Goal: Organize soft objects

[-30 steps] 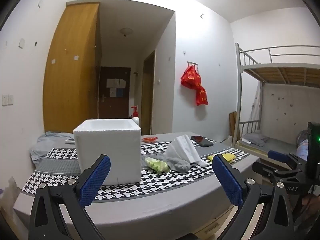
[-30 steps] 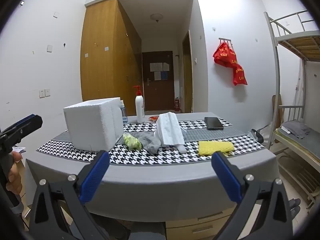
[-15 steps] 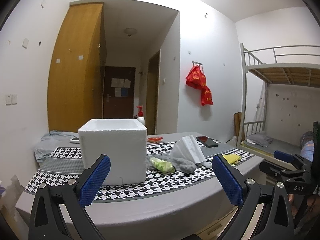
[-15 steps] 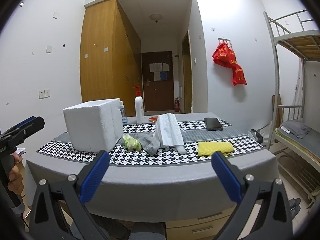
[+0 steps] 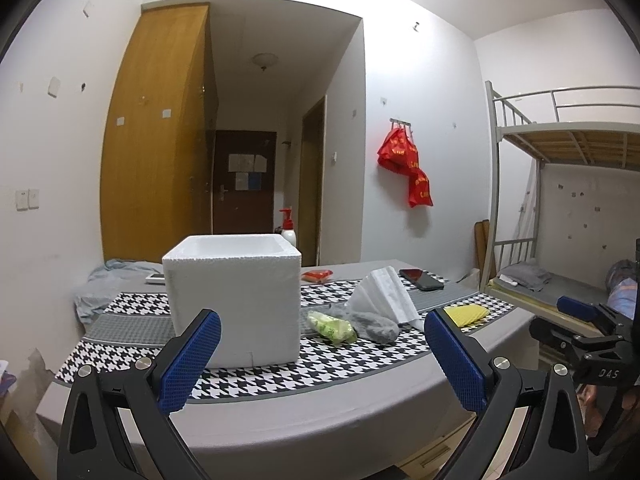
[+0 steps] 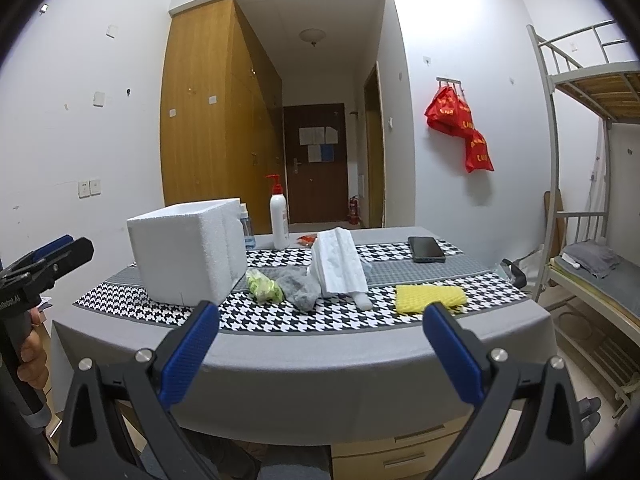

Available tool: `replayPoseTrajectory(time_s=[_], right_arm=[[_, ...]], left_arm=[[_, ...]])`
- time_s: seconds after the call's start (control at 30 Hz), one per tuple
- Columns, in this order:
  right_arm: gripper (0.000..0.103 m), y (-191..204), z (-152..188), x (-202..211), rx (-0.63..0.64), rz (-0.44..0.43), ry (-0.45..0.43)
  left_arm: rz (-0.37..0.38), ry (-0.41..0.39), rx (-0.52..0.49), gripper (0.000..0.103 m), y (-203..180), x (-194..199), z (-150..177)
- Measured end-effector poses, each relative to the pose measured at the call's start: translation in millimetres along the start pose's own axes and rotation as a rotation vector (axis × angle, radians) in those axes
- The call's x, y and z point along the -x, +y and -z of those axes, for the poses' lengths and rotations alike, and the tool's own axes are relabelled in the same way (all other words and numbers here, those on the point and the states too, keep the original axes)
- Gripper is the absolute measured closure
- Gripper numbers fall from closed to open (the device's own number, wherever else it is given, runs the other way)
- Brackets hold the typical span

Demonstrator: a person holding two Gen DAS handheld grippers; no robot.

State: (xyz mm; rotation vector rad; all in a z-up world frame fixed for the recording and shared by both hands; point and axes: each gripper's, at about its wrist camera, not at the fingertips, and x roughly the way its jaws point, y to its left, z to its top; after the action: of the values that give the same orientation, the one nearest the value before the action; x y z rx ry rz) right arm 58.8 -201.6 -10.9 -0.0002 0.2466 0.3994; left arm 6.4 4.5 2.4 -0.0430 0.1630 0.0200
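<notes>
A white foam box [image 5: 234, 296] [image 6: 188, 254], open at the top, stands on the left of the table. To its right lie a green soft bundle [image 5: 331, 326] [image 6: 263, 286], a grey cloth [image 5: 370, 322] [image 6: 300, 290], a white folded towel [image 5: 386, 294] [image 6: 338, 262] and a yellow sponge [image 5: 466, 314] [image 6: 430, 298]. My left gripper [image 5: 322, 364] is open and empty, short of the table's front edge, facing the box. My right gripper [image 6: 322, 354] is open and empty, also short of the front edge, facing the cloths.
The table [image 6: 320, 356] has a houndstooth runner. A black phone [image 6: 426, 249], a red-capped pump bottle [image 6: 279, 218] and a small red packet [image 5: 316, 276] lie at the back. A bunk bed [image 6: 592, 240] stands right. Crumpled fabric [image 5: 106, 284] lies at the table's far left.
The left wrist view has shifted slightly; the box and cloths now sit further right and nearer in it. The right gripper has barely moved. Both stay open.
</notes>
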Motion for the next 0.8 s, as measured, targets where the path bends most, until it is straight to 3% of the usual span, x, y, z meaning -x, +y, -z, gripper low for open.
replayPoseTrajectory(time_s=[0.47,0.8], right_arm=[[0.000,-1.5,-1.5,2.8,0.001,0.003,-0.005],[0.000,-1.2,-3.0,2.0,-0.001,0.004,0.000]], left_arm=[[-0.031,0.006,-0.012,0.001,-1.4,-2.6,1.9],[-0.007,0.004,-0.007,0.001,-1.8,-2.2,0.2]])
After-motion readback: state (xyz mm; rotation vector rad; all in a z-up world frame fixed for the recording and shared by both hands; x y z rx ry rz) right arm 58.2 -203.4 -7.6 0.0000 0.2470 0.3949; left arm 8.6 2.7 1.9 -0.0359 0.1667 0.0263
